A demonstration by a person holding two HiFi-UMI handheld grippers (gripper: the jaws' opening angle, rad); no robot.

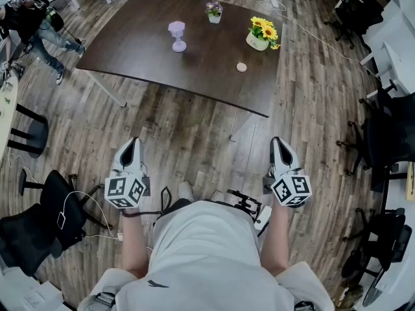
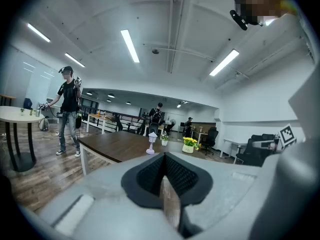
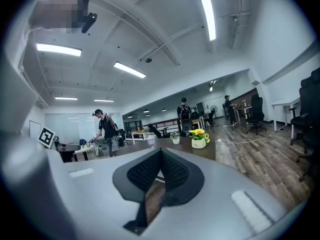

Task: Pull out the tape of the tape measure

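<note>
Head view: left claw (image 1: 132, 142) and right claw (image 1: 277, 142) both fully closed, empty, well short of table (image 1: 149, 57).

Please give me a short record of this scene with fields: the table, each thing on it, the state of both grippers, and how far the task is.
table: dark brown wooden table
item 1: pale purple pedestal-shaped ornament, left of centre
item 2: small white pot of purple flowers, far edge
item 3: white pot of yellow sunflowers, right side
item 4: small round beige object, perhaps the tape measure; too small to tell
left gripper: jaws together, empty
right gripper: jaws together, empty
task: not begun; both grippers over the floor, short of the table
</note>
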